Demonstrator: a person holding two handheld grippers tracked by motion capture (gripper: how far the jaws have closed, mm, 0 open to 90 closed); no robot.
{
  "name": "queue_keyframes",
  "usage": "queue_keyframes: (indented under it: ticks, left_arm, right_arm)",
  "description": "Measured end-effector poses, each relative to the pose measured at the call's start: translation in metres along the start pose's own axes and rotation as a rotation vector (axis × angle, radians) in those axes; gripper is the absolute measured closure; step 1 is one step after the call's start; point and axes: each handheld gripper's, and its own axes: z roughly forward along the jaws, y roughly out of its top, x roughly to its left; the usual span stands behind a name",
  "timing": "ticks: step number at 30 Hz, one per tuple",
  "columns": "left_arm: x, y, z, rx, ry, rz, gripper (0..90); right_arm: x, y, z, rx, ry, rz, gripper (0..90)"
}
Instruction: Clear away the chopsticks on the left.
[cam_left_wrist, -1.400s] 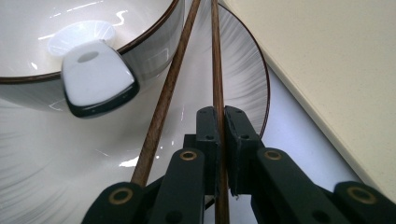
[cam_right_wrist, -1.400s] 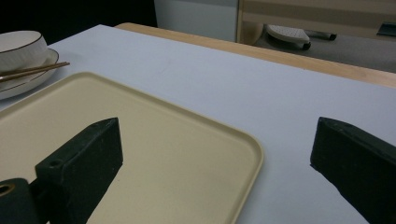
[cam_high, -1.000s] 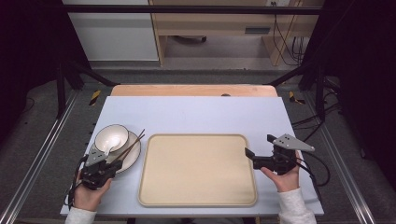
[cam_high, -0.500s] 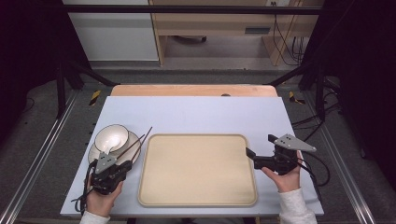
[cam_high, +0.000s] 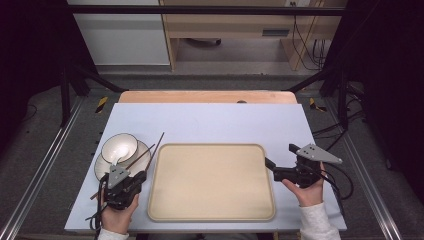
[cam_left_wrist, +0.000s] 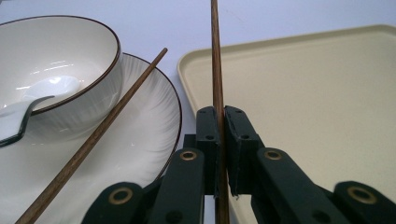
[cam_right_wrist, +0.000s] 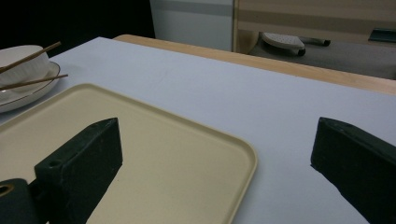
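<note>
— What can you see up close that you can't from up high?

— In the left gripper view, a spoon (cam_left_wrist: 18, 119) sits in the bowl (cam_left_wrist: 70, 56) on the plate (cam_left_wrist: 140, 140).

— And the left gripper (cam_left_wrist: 221, 122)?

— Its jaws squeeze one chopstick (cam_left_wrist: 215, 56). The other chopstick (cam_left_wrist: 107, 126) lies across the plate.

— And on the right?

— The right gripper (cam_right_wrist: 210, 154) is wide open, holding nothing, at the tray (cam_high: 210, 180) edge.

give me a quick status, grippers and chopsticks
Left gripper shut on one chopstick, between plate and tray. Right gripper open, holding nothing, at the tray right edge. Second chopstick lies across the plate beside the bowl. Nothing blocking the tray.
</note>
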Motion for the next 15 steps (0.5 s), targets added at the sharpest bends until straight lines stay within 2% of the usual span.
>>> queue_keyframes:
  ticks: [6, 15]
  left_arm:
    - [-0.009, 0.005, -0.001, -0.033, 0.018, -0.029, 84.8]
    - [-0.024, 0.006, 0.006, -0.033, 0.032, -0.049, 84.8]
  right_arm:
    - [0.002, 0.0, 0.002, 0.002, 0.003, 0.0, 2.6]
    - [0.004, 0.0, 0.002, 0.004, 0.013, -0.002, 2.6]
